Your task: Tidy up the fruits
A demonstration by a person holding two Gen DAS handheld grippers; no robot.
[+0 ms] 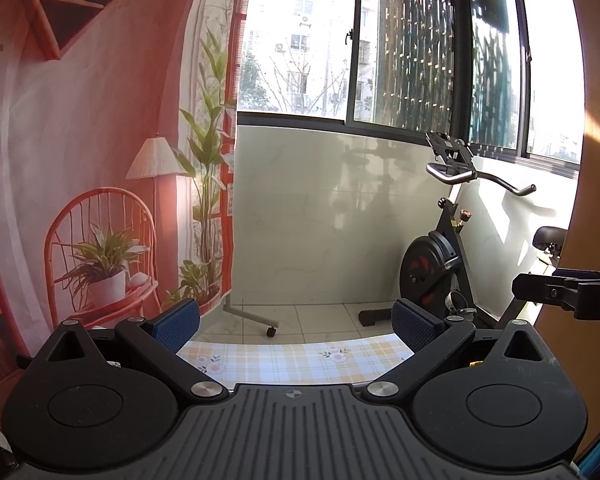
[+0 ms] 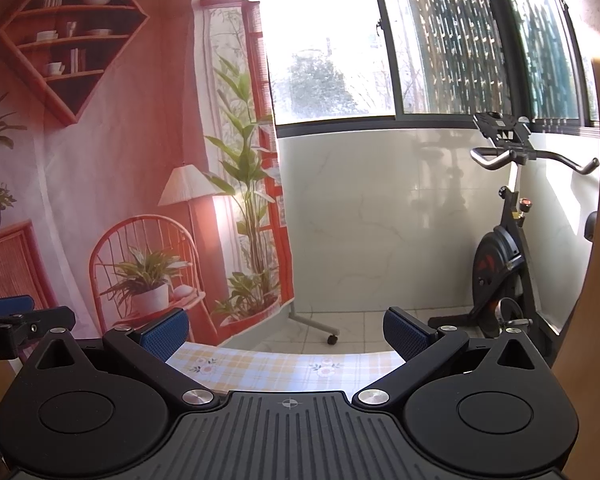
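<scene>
Left gripper [image 1: 296, 326] spread wide, blue pads [image 1: 176, 324] far apart, nothing between them, touching nothing. Right gripper [image 2: 286, 330] same: jaws wide, blue pads [image 2: 406, 336] clear, holding nothing. Both held level above the near edge of a table with a yellow plaid floral cloth [image 1: 296, 356], pointing out across the room. No fruit visible in either view; its location cannot be told. Right gripper's side shows at the right edge of the left wrist view, the left's at the left edge of the right view. Beyond: printed backdrop [image 2: 100, 160], exercise bike [image 1: 448, 264], windows [image 2: 332, 40].
</scene>
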